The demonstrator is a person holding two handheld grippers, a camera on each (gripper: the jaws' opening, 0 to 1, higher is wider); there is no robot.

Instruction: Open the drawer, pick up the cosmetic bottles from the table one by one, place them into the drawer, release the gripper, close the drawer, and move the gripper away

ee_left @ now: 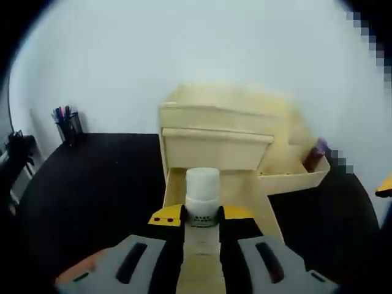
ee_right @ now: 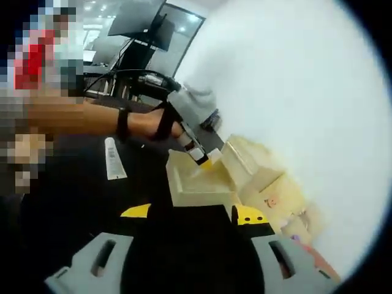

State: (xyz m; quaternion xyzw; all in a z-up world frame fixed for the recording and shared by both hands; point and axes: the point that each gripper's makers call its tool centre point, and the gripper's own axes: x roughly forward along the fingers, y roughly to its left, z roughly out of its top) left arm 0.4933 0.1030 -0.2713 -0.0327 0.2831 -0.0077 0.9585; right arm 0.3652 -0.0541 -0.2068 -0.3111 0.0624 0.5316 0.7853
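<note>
A white cosmetic bottle (ee_left: 202, 187) stands upright between the yellow-tipped jaws of my left gripper (ee_left: 202, 215), which is shut on it. The bottle hangs over the open wooden drawer (ee_left: 260, 199), pulled out from the light wooden drawer unit (ee_left: 214, 131). In the right gripper view, a person's hand holds the left gripper (ee_right: 201, 157) over that open drawer (ee_right: 184, 184). A white tube (ee_right: 114, 160) lies on the black table to the left of the drawer. My right gripper (ee_right: 193, 213) stands open in front of the drawer with nothing between its jaws.
A cup of pens (ee_left: 68, 125) stands at the table's far left by the white wall. A side tray (ee_left: 294, 177) on the unit's right holds a dark item (ee_left: 315, 153). The black table (ee_left: 98, 184) spreads to the left of the drawer.
</note>
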